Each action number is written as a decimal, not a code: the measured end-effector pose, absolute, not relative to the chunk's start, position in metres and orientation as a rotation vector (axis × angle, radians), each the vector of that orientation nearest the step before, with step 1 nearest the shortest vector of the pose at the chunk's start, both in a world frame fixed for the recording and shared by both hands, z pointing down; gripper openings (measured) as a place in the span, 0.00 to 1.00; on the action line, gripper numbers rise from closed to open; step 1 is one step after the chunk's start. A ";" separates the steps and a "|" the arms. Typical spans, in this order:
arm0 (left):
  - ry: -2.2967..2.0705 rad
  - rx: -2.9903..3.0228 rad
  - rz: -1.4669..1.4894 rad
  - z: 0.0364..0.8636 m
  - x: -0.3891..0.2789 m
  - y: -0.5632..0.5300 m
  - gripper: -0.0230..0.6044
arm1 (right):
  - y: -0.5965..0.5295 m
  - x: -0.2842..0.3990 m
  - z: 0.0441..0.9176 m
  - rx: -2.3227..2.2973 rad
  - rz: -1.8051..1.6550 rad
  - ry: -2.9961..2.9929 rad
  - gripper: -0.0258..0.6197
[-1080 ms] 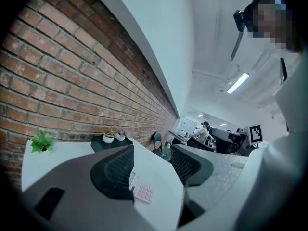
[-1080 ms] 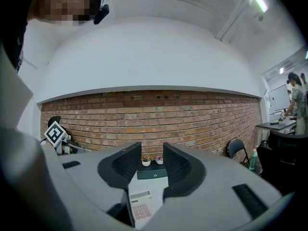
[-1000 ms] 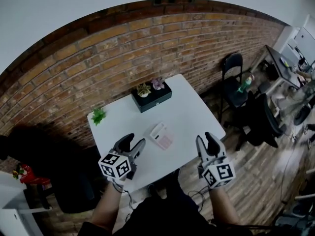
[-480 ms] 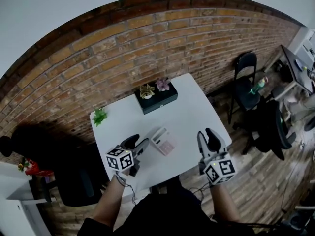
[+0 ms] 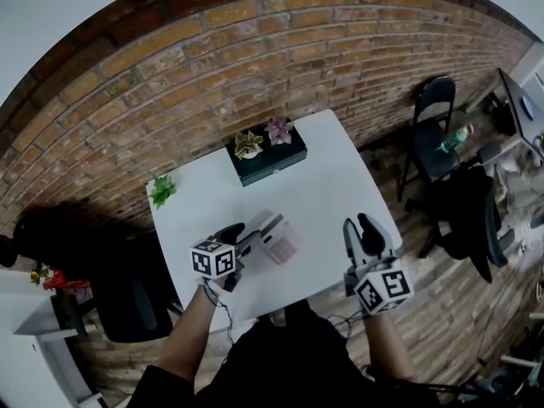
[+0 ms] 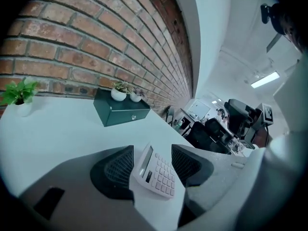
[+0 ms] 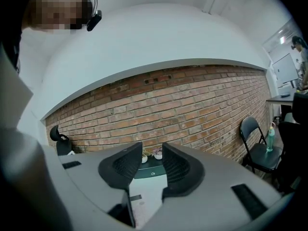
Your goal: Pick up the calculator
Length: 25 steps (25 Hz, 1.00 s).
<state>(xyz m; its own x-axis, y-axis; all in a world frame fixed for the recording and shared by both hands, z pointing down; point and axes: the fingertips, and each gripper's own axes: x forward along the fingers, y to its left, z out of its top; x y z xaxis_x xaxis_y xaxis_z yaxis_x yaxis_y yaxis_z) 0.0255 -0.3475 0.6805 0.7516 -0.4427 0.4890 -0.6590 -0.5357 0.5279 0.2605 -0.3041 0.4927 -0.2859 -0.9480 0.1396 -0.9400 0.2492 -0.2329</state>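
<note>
Right, my left gripper (image 5: 252,242) is down at the white table (image 5: 331,185), pointing towards the far right, and its jaws stand apart. The calculator (image 5: 279,238) lies flat on the near middle of the table, its keys facing up and its display at the far end. In the left gripper view it sits in the gap between the two jaws, with the left pad overlapping its edge. I cannot tell from here whether either pad touches it, and I see no sign of it being squeezed or lifted.

My right gripper (image 5: 357,225) hangs at the near right edge of the table, well apart from the calculator and pointing roughly level towards the brick wall (image 5: 212,66). Its jaws are closing, though a clear gap shows between the pads, and through that gap I see only the table top and the dark box (image 5: 270,161).

That box stands at the far edge of the table against the wall, with two small potted plants (image 5: 248,144) on its lid. A small green plant (image 5: 161,191) sits at the far left corner. A black folding chair (image 5: 435,113) stands off to the right by the wall.
</note>
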 end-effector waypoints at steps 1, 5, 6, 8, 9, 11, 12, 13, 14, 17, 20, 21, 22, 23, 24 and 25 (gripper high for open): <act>-0.817 2.217 0.401 0.687 0.028 -0.349 0.42 | -0.307 0.262 0.494 -1.857 -0.429 2.460 0.25; -0.796 2.188 0.460 0.709 0.039 -0.357 0.42 | -0.320 0.268 0.502 -1.846 -0.462 2.466 0.25; -0.790 2.183 0.474 0.714 0.041 -0.358 0.42 | -0.322 0.269 0.505 -1.845 -0.471 2.469 0.25; -0.779 2.173 0.501 0.723 0.045 -0.359 0.42 | -0.326 0.271 0.510 -1.842 -0.492 2.471 0.25; -0.775 2.166 0.515 0.728 0.046 -0.360 0.42 | -0.328 0.272 0.513 -1.839 -0.501 2.470 0.25; -0.770 2.148 0.542 0.738 0.047 -0.361 0.42 | -0.332 0.274 0.517 -1.834 -0.520 2.470 0.25; -0.766 2.139 0.552 0.742 0.048 -0.360 0.42 | -0.334 0.274 0.519 -1.832 -0.529 2.471 0.25; -0.760 2.131 0.558 0.746 0.048 -0.360 0.42 | -0.336 0.275 0.520 -1.829 -0.537 2.473 0.24; -0.750 2.127 0.561 0.749 0.050 -0.360 0.42 | -0.339 0.276 0.522 -1.826 -0.540 2.474 0.24; -0.716 2.124 0.580 0.757 0.057 -0.365 0.42 | -0.349 0.277 0.524 -1.811 -0.538 2.474 0.24; -0.694 2.095 0.599 0.764 0.060 -0.360 0.42 | -0.351 0.274 0.525 -1.795 -0.557 2.477 0.24; -0.690 2.082 0.602 0.766 0.060 -0.358 0.42 | -0.352 0.273 0.526 -1.790 -0.561 2.479 0.24; -0.687 2.070 0.608 0.768 0.060 -0.356 0.42 | -0.353 0.272 0.526 -1.786 -0.564 2.480 0.24; -0.681 2.059 0.615 0.771 0.059 -0.353 0.42 | -0.354 0.271 0.526 -1.781 -0.565 2.480 0.24; -0.672 2.044 0.616 0.774 0.059 -0.348 0.42 | -0.355 0.270 0.526 -1.777 -0.566 2.481 0.24; -0.662 2.022 0.601 0.777 0.059 -0.343 0.42 | -0.355 0.269 0.527 -1.773 -0.569 2.482 0.24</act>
